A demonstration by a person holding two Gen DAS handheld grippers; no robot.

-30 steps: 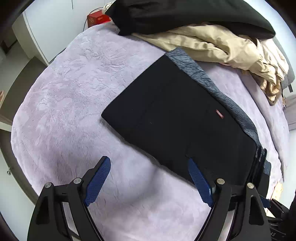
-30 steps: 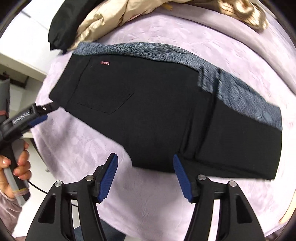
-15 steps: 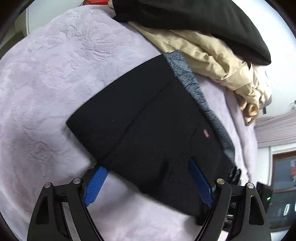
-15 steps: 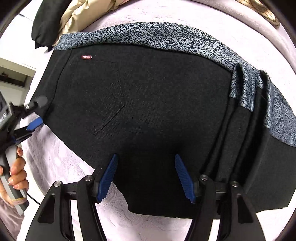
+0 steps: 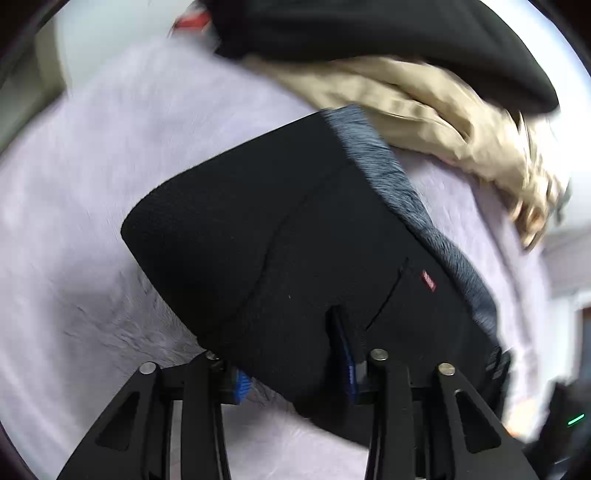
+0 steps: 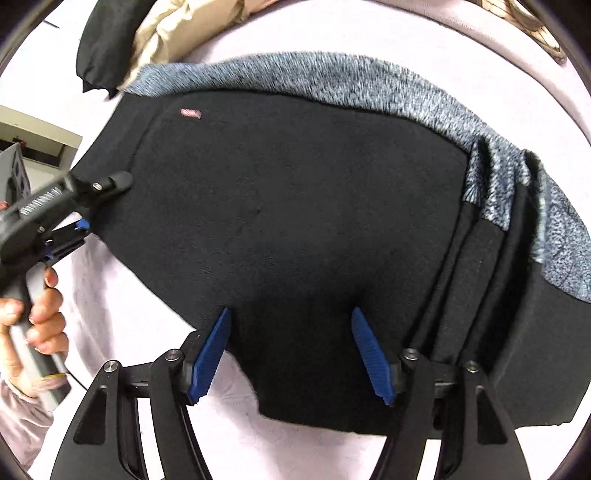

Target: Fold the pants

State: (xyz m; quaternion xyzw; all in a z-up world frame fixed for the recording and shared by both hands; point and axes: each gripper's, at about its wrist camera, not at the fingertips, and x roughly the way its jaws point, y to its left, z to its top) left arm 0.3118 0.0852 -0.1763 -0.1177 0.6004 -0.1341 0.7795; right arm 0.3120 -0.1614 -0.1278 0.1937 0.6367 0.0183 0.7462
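The folded black pants (image 5: 280, 236) with a grey speckled waistband (image 5: 402, 192) and a small red label (image 5: 428, 280) lie on the lilac blanket (image 5: 74, 206). My left gripper (image 5: 295, 354) has closed its blue-padded fingers on the near edge of the pants, bunching the cloth between them. In the right wrist view the pants (image 6: 295, 206) fill the middle. My right gripper (image 6: 291, 332) is open, its fingers astride the near edge of the pants. The left gripper (image 6: 107, 192) shows there at the left, clamped on the pants' corner.
A pile of beige (image 5: 424, 107) and black (image 5: 369, 33) clothes lies just beyond the waistband. A red box (image 5: 192, 22) sits at the far edge. The blanket's edge and floor lie to the left. A hand (image 6: 33, 310) holds the left gripper's handle.
My left gripper slid onto the pants' edge and closed on the cloth. My right gripper moved in closer over the near edge and stays open.
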